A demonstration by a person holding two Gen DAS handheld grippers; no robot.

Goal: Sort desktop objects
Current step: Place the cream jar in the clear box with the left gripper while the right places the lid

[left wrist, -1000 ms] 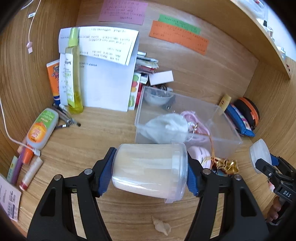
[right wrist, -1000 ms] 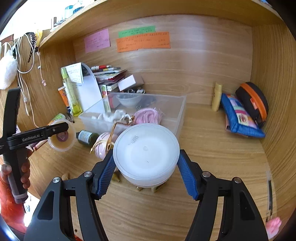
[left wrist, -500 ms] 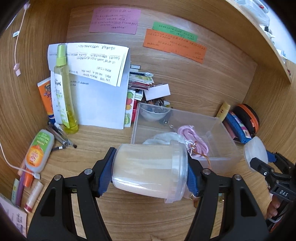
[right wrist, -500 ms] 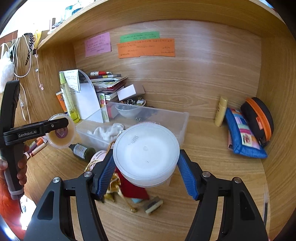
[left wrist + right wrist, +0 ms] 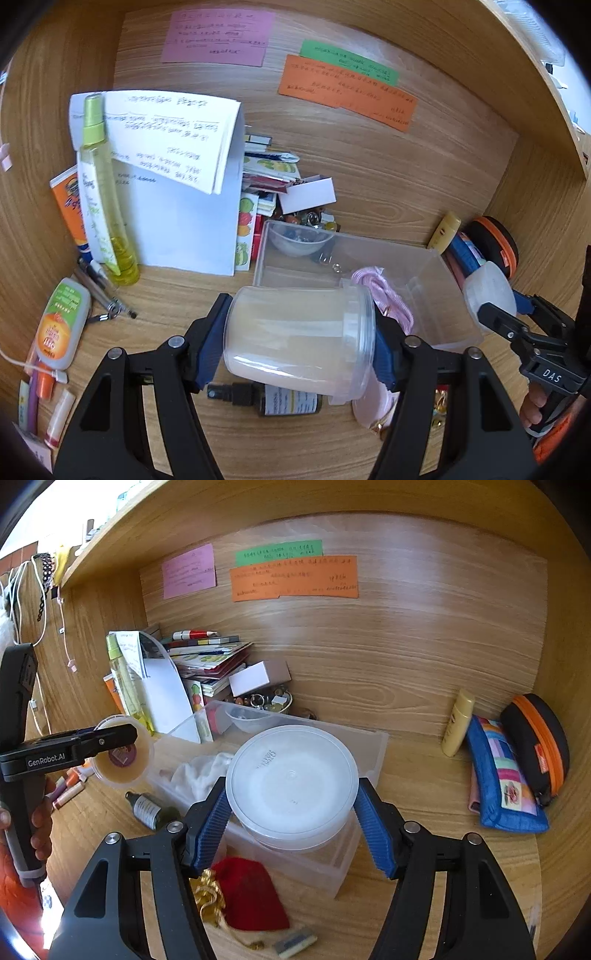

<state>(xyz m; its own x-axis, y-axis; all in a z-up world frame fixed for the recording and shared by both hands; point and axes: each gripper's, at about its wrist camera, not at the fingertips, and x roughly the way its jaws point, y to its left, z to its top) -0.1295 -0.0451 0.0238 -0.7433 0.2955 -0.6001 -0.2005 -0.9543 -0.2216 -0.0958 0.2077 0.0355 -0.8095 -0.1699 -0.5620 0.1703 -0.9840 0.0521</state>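
The left gripper [image 5: 299, 343] has a clear plastic jar [image 5: 295, 339] lying sideways, clamped between both blue pads. The right gripper [image 5: 291, 812] pinches the round white lid [image 5: 291, 779] edge to edge, above the clear storage bin [image 5: 373, 746].

Somebody's messy wooden study desk at home, dorm-room vibes.

It's a wood-grain desk nook [image 5: 424, 657] with a shelf overhead, and handwritten pink [image 5: 189, 571], green [image 5: 279, 552] and orange [image 5: 295, 578] notes stuck on the back wall. A stack of books and booklets [image 5: 210, 657] sits in the corner beside loose printed papers [image 5: 173, 147], a tall yellow-green spray bottle [image 5: 105, 206] and a sunscreen tube [image 5: 61, 328]. There's a clear plastic bin [image 5: 280, 775] full of odds and ends, a patchwork pencil pouch [image 5: 504, 779], a black-and-orange zip case [image 5: 537, 746], and charger cables [image 5: 37, 602] hanging at the left.
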